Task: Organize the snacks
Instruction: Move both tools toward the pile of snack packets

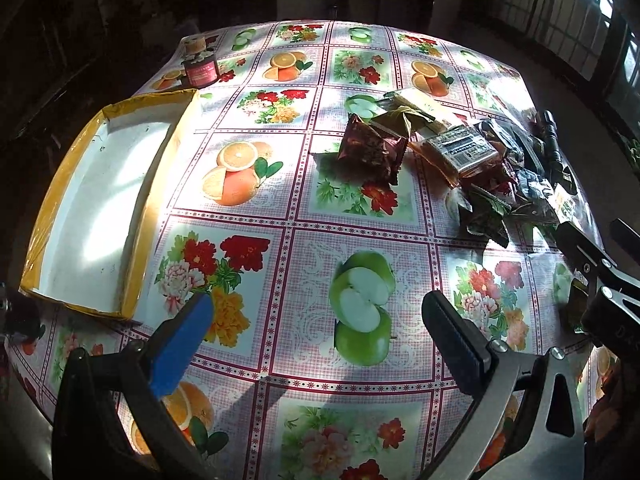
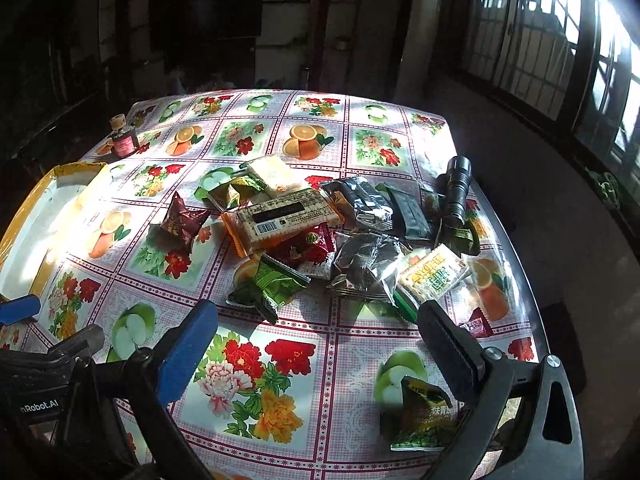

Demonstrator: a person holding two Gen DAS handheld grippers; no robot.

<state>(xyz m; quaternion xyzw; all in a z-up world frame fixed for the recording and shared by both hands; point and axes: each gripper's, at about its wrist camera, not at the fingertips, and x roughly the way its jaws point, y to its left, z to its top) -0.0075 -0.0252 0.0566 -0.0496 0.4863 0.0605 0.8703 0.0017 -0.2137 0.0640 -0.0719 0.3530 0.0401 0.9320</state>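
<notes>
A heap of snack packets (image 2: 320, 232) lies on the fruit-and-flower tablecloth, seen as the snack heap (image 1: 472, 160) at the right of the left wrist view. A dark red packet (image 1: 372, 150) sits apart at the heap's left, the same red packet (image 2: 182, 224). A green pea packet (image 2: 424, 416) lies alone beside my right gripper's black finger. A shallow yellow-edged white box (image 1: 100, 208) rests at the table's left, its corner the box (image 2: 44, 216). My left gripper (image 1: 320, 332) hovers open over bare cloth. My right gripper (image 2: 316, 344) hangs open just short of the heap, holding nothing.
A small red-labelled bottle (image 1: 199, 67) with a cork stands at the far left corner, the same bottle (image 2: 124, 138). A black flashlight (image 2: 456, 192) lies at the heap's right edge. The table's right edge (image 2: 532, 280) drops to a dark floor. Windows fill the right.
</notes>
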